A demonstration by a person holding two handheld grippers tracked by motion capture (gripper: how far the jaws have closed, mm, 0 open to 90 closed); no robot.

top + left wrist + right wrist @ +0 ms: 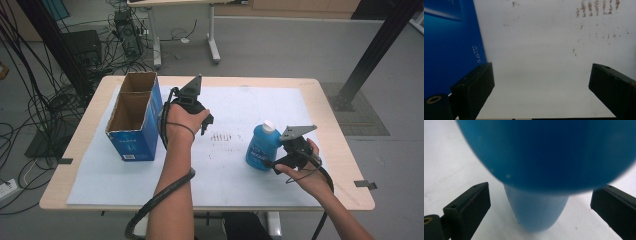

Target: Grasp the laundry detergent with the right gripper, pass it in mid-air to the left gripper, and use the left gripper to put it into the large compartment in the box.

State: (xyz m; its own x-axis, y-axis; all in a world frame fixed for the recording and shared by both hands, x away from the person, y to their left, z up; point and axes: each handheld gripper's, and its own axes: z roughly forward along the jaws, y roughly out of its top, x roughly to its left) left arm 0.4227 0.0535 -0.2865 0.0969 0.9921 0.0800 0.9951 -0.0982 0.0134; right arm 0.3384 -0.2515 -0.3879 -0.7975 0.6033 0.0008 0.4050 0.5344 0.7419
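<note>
Bottle: blue bottle (262, 148) stands at 3 o'clock on the table (330, 125), not yet lifted.
Right gripper (540, 205): jaws wide, straddling it, ungripped.
Left gripper (541, 87): wide apart, empty, beside the box (134, 115).
Left to do: grasp, probably box it.

Bare tabletop (225, 165) lies open between the cardboard box (135, 120) at the left and the blue bottle (262, 147) standing at the right.
</note>
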